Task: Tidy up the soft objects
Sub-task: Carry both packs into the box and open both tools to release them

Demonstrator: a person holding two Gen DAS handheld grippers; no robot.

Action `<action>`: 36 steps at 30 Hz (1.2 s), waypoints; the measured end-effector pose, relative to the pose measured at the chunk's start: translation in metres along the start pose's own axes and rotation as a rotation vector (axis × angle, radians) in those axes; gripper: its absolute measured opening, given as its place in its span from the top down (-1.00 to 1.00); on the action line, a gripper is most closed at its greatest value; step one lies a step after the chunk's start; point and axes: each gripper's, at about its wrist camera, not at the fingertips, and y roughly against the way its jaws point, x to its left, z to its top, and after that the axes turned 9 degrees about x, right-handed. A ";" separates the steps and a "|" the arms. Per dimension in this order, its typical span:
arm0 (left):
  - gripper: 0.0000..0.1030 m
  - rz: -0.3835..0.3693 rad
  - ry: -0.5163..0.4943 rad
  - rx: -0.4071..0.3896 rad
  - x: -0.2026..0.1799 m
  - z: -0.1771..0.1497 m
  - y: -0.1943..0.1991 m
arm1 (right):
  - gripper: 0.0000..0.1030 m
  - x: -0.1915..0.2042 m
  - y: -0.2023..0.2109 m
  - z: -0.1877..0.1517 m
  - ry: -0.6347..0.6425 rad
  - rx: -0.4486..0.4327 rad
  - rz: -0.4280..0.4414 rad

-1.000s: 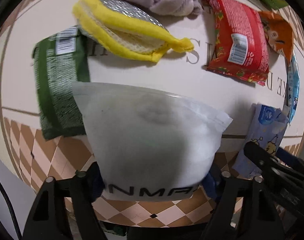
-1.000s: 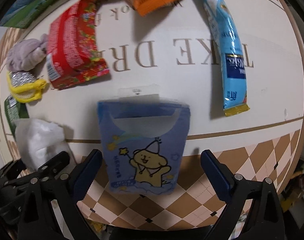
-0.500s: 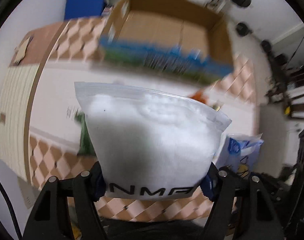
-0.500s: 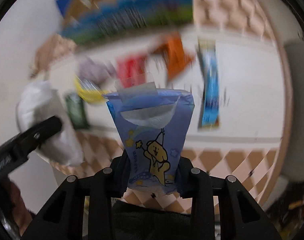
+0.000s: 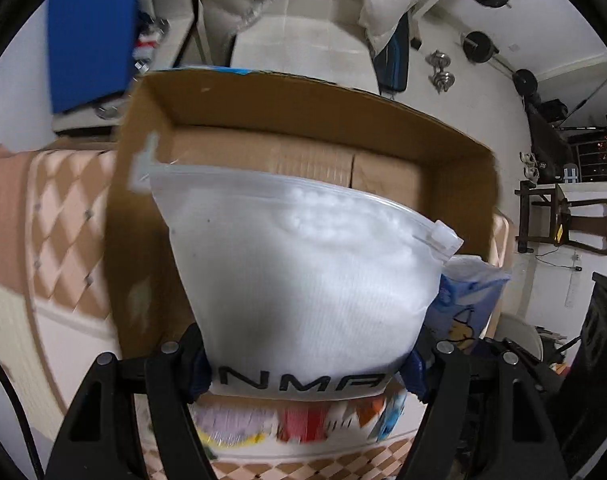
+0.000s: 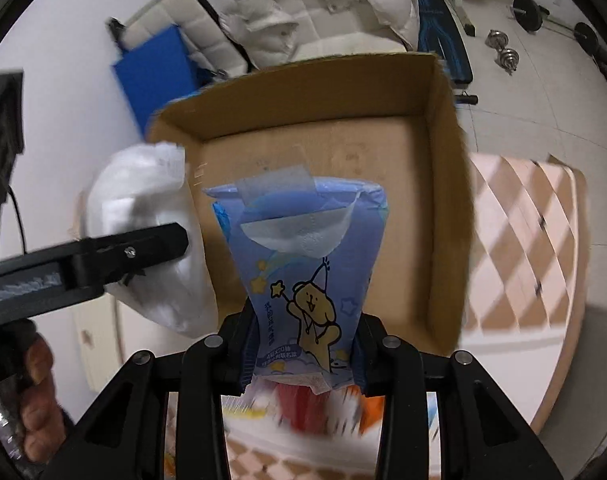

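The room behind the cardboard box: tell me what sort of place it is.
Probably a lived-in home room doubling as a gym: dumbbells and weight plates on the tiled floor, a white puffer jacket over a sofa.

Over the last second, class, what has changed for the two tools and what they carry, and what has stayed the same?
Both tools swung up from the table toward the open cardboard box. The right tool, open around the blue tissue pack a second ago, closed on it and lifted it. The left tool kept its grip on the white zip bag throughout. The other packets stayed on the table.
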 end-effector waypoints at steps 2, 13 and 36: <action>-0.40 -0.028 0.002 0.052 0.001 0.025 -0.021 | 0.23 -0.014 -0.041 0.021 -0.017 0.034 -0.063; -0.45 0.001 -0.069 0.117 -0.006 0.065 -0.065 | 0.19 -0.032 -0.109 0.060 -0.046 0.118 -0.197; -0.99 0.130 -0.154 -0.164 -0.001 -0.038 0.029 | -1.00 0.168 0.068 -0.096 -0.047 0.035 -0.321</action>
